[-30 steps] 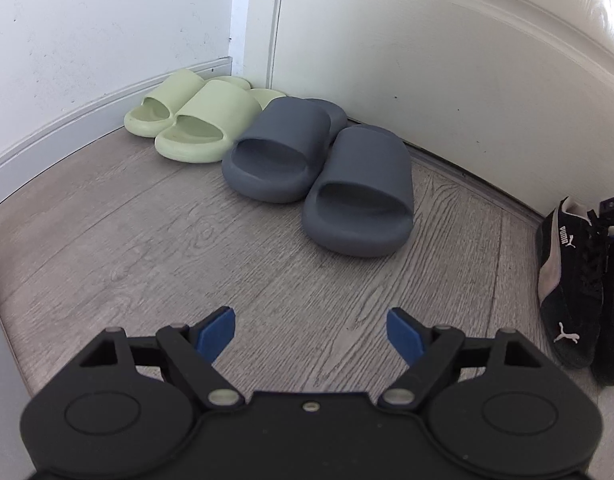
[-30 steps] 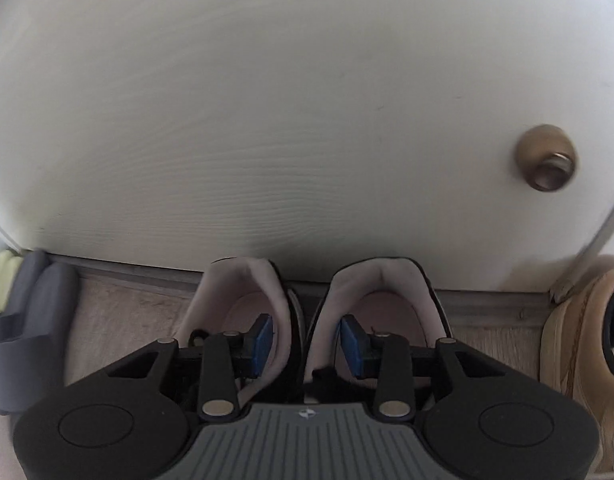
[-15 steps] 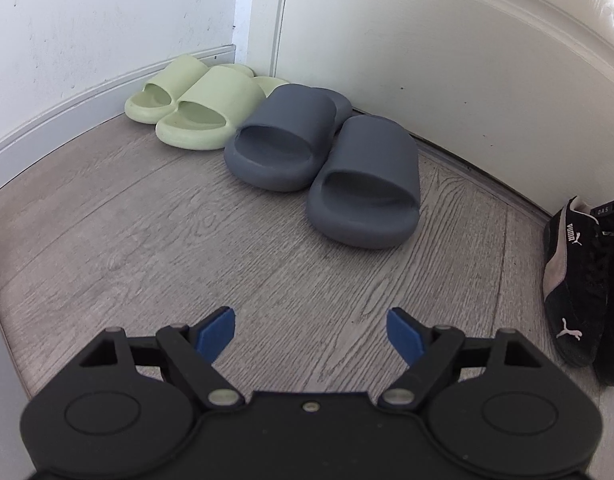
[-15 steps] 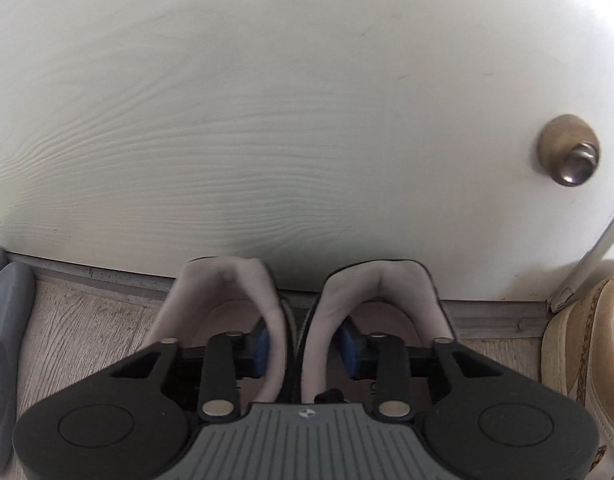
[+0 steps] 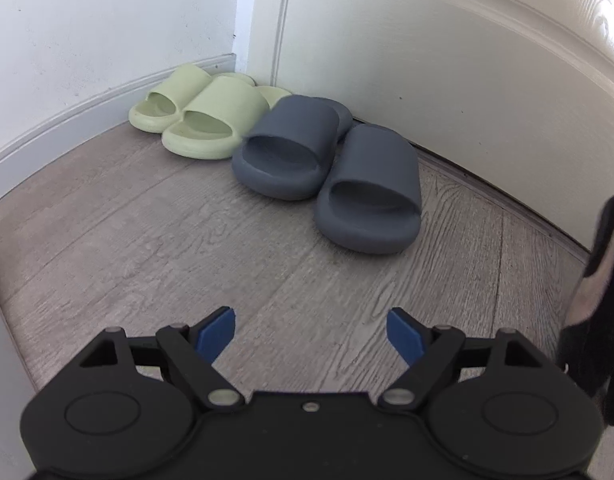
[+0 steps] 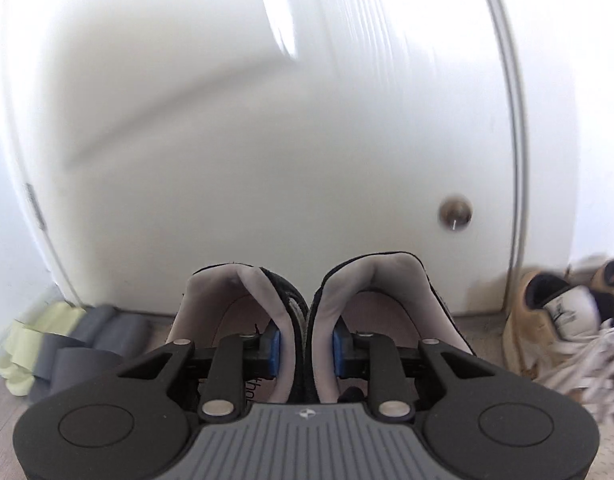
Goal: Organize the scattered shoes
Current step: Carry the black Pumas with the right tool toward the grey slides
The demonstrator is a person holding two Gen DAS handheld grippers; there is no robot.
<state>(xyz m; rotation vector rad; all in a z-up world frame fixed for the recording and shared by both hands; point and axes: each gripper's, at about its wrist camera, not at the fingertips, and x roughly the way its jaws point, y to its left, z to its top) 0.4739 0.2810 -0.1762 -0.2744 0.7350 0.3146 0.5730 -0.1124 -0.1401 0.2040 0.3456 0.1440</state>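
Observation:
My right gripper [image 6: 305,346] is shut on a pair of black sneakers [image 6: 381,280] with pale pink lining, pinching their two inner collars together from behind the heels. In the left wrist view the same black sneakers [image 5: 599,280] show blurred at the right edge, tilted above the floor. My left gripper [image 5: 311,330] hangs open over bare wood floor with nothing between its blue pads. Ahead of it, two grey slides [image 5: 371,188] and two pale green slides [image 5: 211,120] stand in a row with their toes to the white door [image 5: 427,60].
A tan sneaker [image 6: 523,332] and a pale bundle of cloth or laces [image 6: 587,360] lie at the right by the door frame. A round metal doorstop [image 6: 455,214] sticks out low on the door. The grey slides [image 6: 79,356] and green slides [image 6: 19,352] are at the far left. A white wall with skirting [image 5: 67,112] bounds the left.
The right gripper's pads have closed tight on the sneakers' collars and the pair has come back from the door. In the left view the sneakers have risen off the floor.

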